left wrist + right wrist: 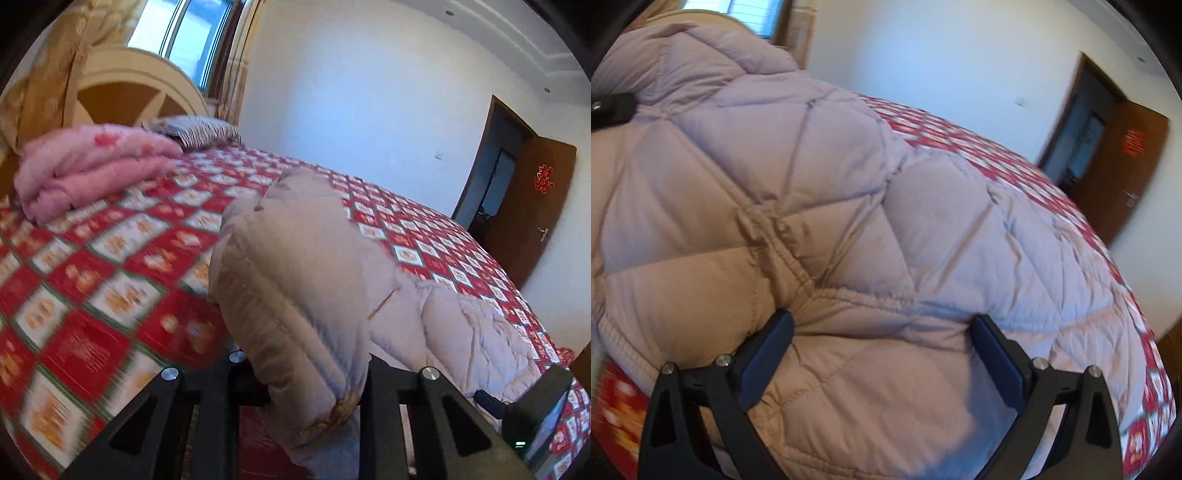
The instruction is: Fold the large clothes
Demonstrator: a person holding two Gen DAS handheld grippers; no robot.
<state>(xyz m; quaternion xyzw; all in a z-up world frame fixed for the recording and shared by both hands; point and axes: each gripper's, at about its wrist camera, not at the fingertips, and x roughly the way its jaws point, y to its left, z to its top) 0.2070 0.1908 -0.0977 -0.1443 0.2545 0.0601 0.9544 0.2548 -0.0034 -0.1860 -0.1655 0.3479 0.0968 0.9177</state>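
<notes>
A folded pink blanket [92, 166] sits near the bed's [110, 266] headboard edge, a striped pillow [203, 131] beside it. The left gripper [306, 384] pinches a raised fold of the pale quilted jacket [295, 266], which lies mid-bed. The right gripper [882, 325] has its fingers [995, 354] spread wide, the jacket bulging between them.

The only sign in the room is a red paper-cut ornament [543, 179] stuck on the open brown door [532, 221], near its upper edge; it looks like a decorative character, though too small and blurred to read with certainty. The patterned squares on the bedspread [110, 258] are too smeared to make out.
</notes>
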